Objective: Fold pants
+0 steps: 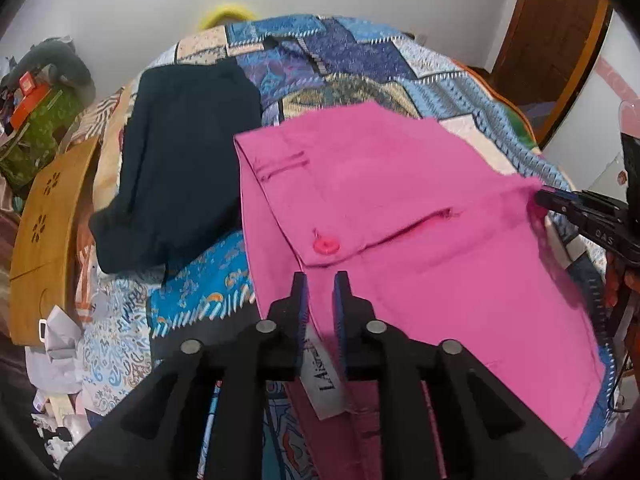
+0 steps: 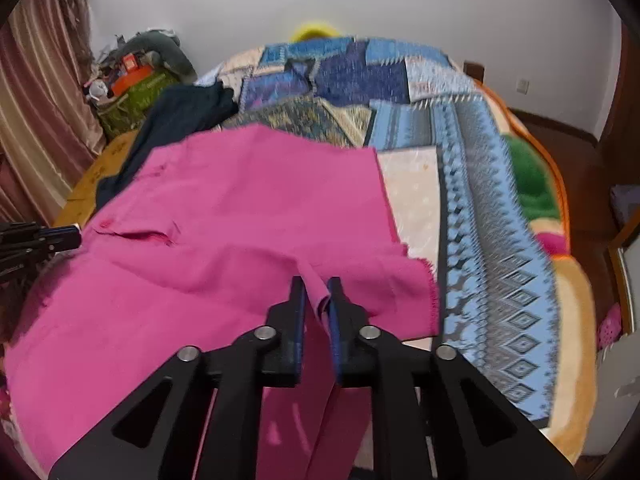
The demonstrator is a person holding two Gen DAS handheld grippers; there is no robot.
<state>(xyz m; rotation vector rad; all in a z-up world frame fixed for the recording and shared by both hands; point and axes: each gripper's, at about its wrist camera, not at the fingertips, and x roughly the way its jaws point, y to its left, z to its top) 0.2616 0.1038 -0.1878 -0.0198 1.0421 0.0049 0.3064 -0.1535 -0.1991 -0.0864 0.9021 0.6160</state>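
Note:
Pink pants [image 1: 400,208] lie spread on the patchwork bedspread [image 1: 352,60], with a pink button [image 1: 326,246] and a back pocket facing up. My left gripper [image 1: 320,280] is shut on the waistband by the white label [image 1: 326,380]. My right gripper [image 2: 317,284] is shut on a pinched fold of the pink pants [image 2: 224,208] near their frayed edge. The right gripper also shows at the right of the left wrist view [image 1: 538,198]. The left gripper shows at the left edge of the right wrist view [image 2: 78,234].
Dark navy pants [image 1: 180,160] lie on the bed to the left of the pink ones. A wooden board [image 1: 44,236] stands at the bed's left edge, with cluttered boxes [image 1: 36,120] behind. A wooden door [image 1: 552,40] is at the far right.

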